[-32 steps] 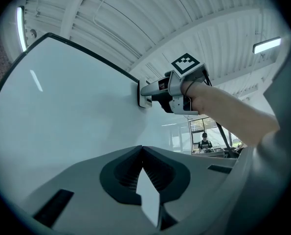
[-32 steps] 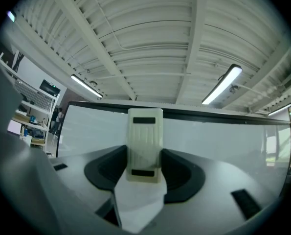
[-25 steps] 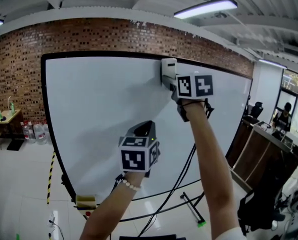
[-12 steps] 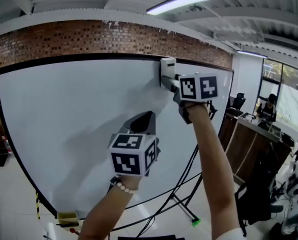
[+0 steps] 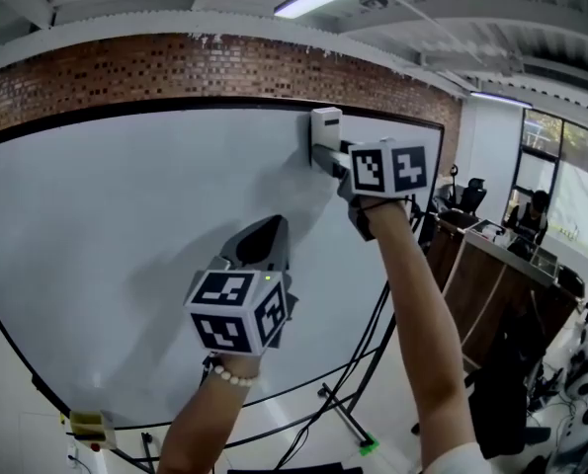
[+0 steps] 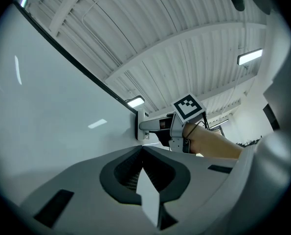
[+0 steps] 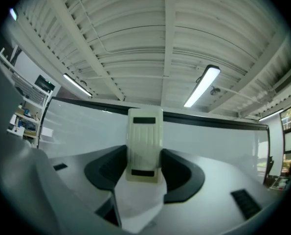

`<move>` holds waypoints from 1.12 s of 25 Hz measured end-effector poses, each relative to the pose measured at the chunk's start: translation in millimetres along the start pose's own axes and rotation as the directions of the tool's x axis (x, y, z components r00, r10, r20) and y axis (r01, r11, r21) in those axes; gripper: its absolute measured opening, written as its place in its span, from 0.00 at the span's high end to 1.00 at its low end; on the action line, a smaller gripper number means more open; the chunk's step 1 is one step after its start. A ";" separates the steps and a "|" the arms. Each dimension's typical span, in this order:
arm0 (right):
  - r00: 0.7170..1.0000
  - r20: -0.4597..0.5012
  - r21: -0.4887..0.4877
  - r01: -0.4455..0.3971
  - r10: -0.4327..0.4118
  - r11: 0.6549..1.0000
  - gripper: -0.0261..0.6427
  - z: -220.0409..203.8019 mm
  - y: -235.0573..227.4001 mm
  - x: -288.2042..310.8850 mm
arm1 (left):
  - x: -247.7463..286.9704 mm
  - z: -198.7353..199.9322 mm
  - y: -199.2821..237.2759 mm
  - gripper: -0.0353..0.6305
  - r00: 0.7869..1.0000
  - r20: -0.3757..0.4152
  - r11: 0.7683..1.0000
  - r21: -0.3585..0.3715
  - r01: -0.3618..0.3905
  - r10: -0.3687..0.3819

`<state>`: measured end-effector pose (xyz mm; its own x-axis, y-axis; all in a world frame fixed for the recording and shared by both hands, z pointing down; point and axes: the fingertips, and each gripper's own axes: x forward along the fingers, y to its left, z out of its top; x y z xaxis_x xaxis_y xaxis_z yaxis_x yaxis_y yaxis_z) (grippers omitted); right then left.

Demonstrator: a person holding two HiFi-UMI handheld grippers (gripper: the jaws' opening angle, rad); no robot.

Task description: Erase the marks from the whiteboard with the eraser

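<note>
A large whiteboard [image 5: 126, 255] with a black frame fills the head view; I see no marks on its surface. My right gripper [image 5: 318, 151] is raised to the board's upper edge and is shut on a cream ribbed eraser [image 5: 325, 134], which lies against the board. In the right gripper view the eraser [image 7: 145, 144] stands upright between the jaws of my right gripper [image 7: 144, 168], with the whiteboard [image 7: 223, 136] behind it. My left gripper [image 5: 259, 245] hovers lower, in front of the board's middle, shut with nothing in it. The left gripper view shows the left gripper [image 6: 142, 148], the whiteboard [image 6: 42, 111] and the eraser [image 6: 140, 127].
A brick wall [image 5: 175, 67] rises behind the board. The board's black stand legs [image 5: 343, 413] spread over the floor below. A wooden counter [image 5: 496, 284] with a person behind it stands at the right. A small yellow box [image 5: 91, 428] sits on the floor at lower left.
The head view has swung right: the board's left edge, bottles and table have left the frame. My left gripper drifted down-left. The right gripper keeps the eraser at the board's top edge.
</note>
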<state>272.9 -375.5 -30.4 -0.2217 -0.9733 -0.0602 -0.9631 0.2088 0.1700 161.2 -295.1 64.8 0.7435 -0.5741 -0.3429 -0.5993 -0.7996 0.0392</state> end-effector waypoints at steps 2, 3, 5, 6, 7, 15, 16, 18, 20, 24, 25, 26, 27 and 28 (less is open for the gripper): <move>1.000 0.004 0.012 -0.025 0.025 1.000 0.59 -1.7 -25.8 -4.0 | 20.8 -6.7 -17.9 0.94 1.000 0.004 1.000 0.000 -0.016 0.016; 1.000 0.003 0.008 -0.026 0.026 1.000 0.59 -2.9 -39.2 -6.4 | 31.3 -10.3 -26.8 0.94 1.000 0.004 1.000 0.002 -0.021 0.021; 1.000 -0.002 -0.009 -0.015 0.015 1.000 0.59 -6.4 -64.7 -11.1 | 50.4 -17.8 -41.9 0.94 1.000 0.002 1.000 0.003 -0.030 0.030; 1.000 -0.004 -0.018 -0.007 0.007 1.000 0.59 -8.7 -76.5 -13.0 | 58.9 -21.3 -47.6 0.94 0.999 -0.001 0.999 0.001 -0.034 0.034; 1.000 -0.005 -0.023 -0.001 0.001 1.000 0.59 -10.9 -87.6 -14.7 | 66.9 -24.8 -52.7 0.94 0.999 -0.005 0.999 -0.003 -0.035 0.035; 0.999 -0.007 -0.031 0.048 -0.048 0.998 0.59 -32.0 -191.6 -32.3 | 119.5 -54.1 -90.5 0.94 0.998 -0.026 0.998 -0.026 -0.053 0.052; 0.999 -0.005 -0.016 0.046 -0.046 0.999 0.59 -33.9 -205.7 -34.6 | 126.2 -57.3 -94.4 0.94 0.998 -0.030 0.998 -0.024 -0.052 0.052; 0.999 -0.002 0.018 0.045 -0.045 0.999 0.59 -37.7 -232.6 -38.7 | 138.1 -63.7 -100.5 0.94 0.998 -0.040 0.998 -0.018 -0.052 0.051; 0.998 -0.002 0.033 0.060 -0.060 0.998 0.59 -41.5 -258.1 -42.1 | 147.0 -69.4 -104.0 0.94 0.997 -0.048 0.998 -0.012 -0.056 0.055; 0.995 -0.012 0.040 0.101 -0.101 0.994 0.59 -48.2 -308.2 -49.0 | 163.6 -78.5 -114.8 0.94 0.997 -0.054 0.998 -0.006 -0.058 0.057; 0.994 -0.014 0.048 0.109 -0.108 0.993 0.59 -50.2 -320.3 -51.0 | 167.9 -80.8 -118.0 0.94 0.997 -0.056 0.998 -0.006 -0.055 0.055; 0.993 -0.016 0.056 0.115 -0.115 0.992 0.59 -52.3 -331.5 -52.8 | 171.8 -82.9 -120.5 0.94 0.997 -0.060 0.999 -0.005 -0.053 0.053; 0.993 -0.017 0.065 0.122 -0.121 0.990 0.59 -54.2 -341.5 -54.2 | 175.1 -84.6 -122.2 0.94 0.997 -0.063 0.999 -0.003 -0.051 0.051; 0.992 -0.019 0.072 0.128 -0.127 0.989 0.59 -55.8 -350.5 -55.2 | 177.7 -85.7 -123.0 0.94 0.997 -0.065 0.999 -0.001 -0.049 0.049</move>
<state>631.2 -400.3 -31.7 -0.0949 -0.9935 -0.0628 -0.9919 0.0890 0.0900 392.5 -313.9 79.5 0.7308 -0.6230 -0.2789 -0.6350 -0.7704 0.0570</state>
